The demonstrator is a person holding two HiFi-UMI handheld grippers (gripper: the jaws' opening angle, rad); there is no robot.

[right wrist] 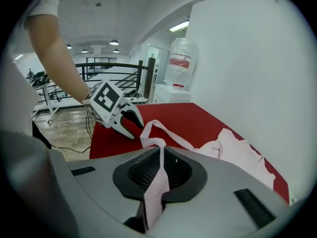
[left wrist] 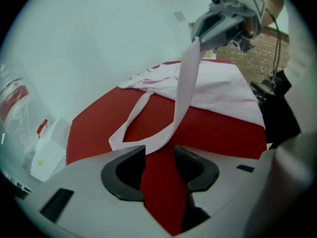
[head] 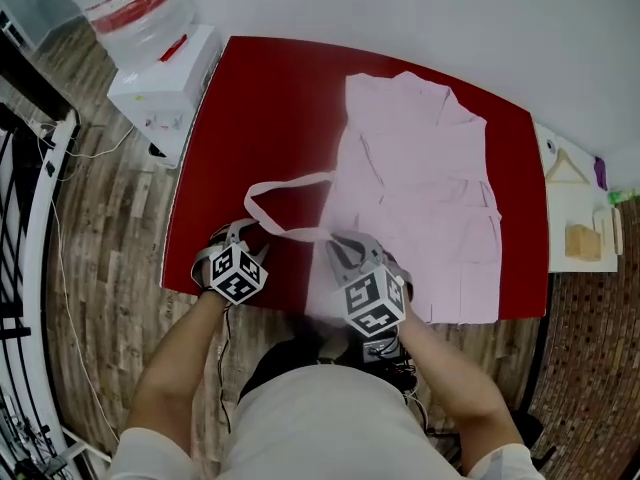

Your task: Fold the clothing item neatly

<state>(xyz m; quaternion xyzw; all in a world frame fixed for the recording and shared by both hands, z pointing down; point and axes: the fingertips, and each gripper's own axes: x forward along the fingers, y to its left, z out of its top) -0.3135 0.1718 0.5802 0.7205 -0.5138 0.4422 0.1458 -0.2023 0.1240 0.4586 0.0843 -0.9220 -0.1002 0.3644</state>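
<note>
A pale pink garment (head: 420,188) lies spread on the red table (head: 260,98). Its long pink strap (head: 285,193) loops out to the left across the tabletop. My right gripper (head: 340,243) is shut on that strap and holds it lifted above the table's near edge. The strap (right wrist: 158,182) runs flat between the jaws of this gripper (right wrist: 161,155) in the right gripper view. My left gripper (head: 250,230) is open at the near left, just short of the strap's loop (left wrist: 143,145). Only red tabletop shows between its jaws (left wrist: 159,155).
A white water dispenser (head: 160,58) with a bottle stands off the table's far left corner. A white shelf (head: 575,208) with a wooden hanger sits beyond the right edge. A black railing (head: 30,218) runs along the left over wood flooring.
</note>
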